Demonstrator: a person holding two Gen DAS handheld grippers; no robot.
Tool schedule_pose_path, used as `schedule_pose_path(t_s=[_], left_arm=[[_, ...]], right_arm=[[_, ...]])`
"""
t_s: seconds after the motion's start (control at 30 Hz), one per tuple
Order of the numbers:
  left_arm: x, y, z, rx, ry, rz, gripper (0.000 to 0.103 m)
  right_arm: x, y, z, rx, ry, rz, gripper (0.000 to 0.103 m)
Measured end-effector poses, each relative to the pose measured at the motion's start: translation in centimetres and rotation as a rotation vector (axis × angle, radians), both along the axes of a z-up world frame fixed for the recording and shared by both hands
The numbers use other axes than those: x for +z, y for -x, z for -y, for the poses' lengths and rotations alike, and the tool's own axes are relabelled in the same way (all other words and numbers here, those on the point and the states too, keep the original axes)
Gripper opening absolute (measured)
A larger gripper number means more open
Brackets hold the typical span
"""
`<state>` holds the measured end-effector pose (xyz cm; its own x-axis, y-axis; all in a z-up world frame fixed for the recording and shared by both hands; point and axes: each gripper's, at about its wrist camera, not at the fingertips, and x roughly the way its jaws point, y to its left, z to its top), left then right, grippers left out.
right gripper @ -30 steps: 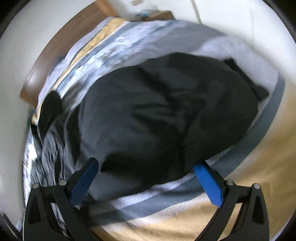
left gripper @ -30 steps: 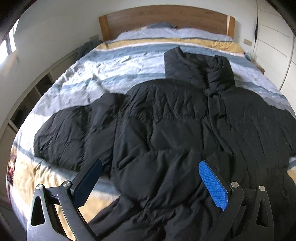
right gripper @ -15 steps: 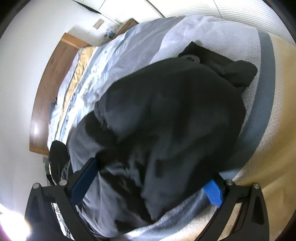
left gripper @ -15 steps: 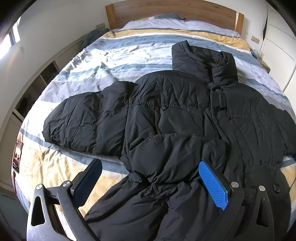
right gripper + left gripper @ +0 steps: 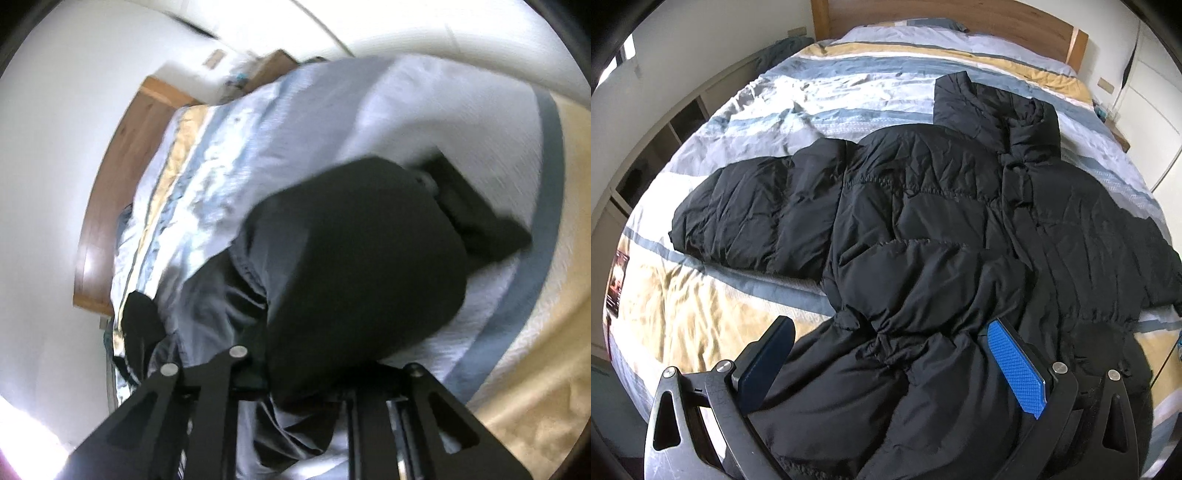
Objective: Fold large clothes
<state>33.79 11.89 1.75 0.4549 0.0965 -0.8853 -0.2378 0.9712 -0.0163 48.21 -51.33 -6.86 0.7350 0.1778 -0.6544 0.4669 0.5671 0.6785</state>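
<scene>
A black puffer jacket lies spread face up on the striped bed, collar toward the headboard, its left sleeve stretched out flat. My left gripper is open and hovers over the jacket's lower hem, holding nothing. In the right wrist view my right gripper is shut on the jacket's right sleeve, which bulges up dark in front of the camera; the pads are hidden in the fabric. This view is blurred.
A wooden headboard closes the far end of the bed. Open shelving runs along the left wall. A nightstand and white wardrobe doors stand at the right. A pillow lies by the headboard.
My right gripper has closed from open onto the jacket sleeve and swung over the bed. My left gripper has drawn back toward the foot of the bed, still open.
</scene>
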Motion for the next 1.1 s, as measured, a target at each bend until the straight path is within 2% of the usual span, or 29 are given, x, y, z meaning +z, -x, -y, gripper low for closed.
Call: schedule_pose_path(t_s=[0.23, 0.37, 0.57, 0.83, 0.97, 1.1], left_arm=[[1.3, 0.8, -0.6, 0.033, 0.015, 0.052, 0.102], [1.7, 1.2, -1.0, 0.041, 0.014, 0.058, 0.102], [2.2, 1.4, -1.8, 0.053, 0.021, 0.048, 0.102], [1.7, 1.5, -3.5, 0.098, 0.04, 0.032, 0.102], [1.5, 1.6, -4.4, 0.127, 0.035, 0.027, 0.102], [1.2, 1.7, -5.1, 0.152, 0.036, 0.019, 0.102]], right_arm=[[6.3, -2.6, -5.2, 0.205, 0.115, 0.081, 0.012], [9.7, -4.2, -9.8, 0.338, 0.202, 0.114, 0.012], [12.3, -6.5, -17.5, 0.531, 0.262, 0.153, 0.012], [11.7, -6.1, -27.7, 0.794, 0.299, 0.162, 0.012], [9.7, -5.5, -32.7, 0.918, 0.313, 0.133, 0.012], [7.2, -4.4, -35.6, 1.039, 0.356, 0.083, 0.012]])
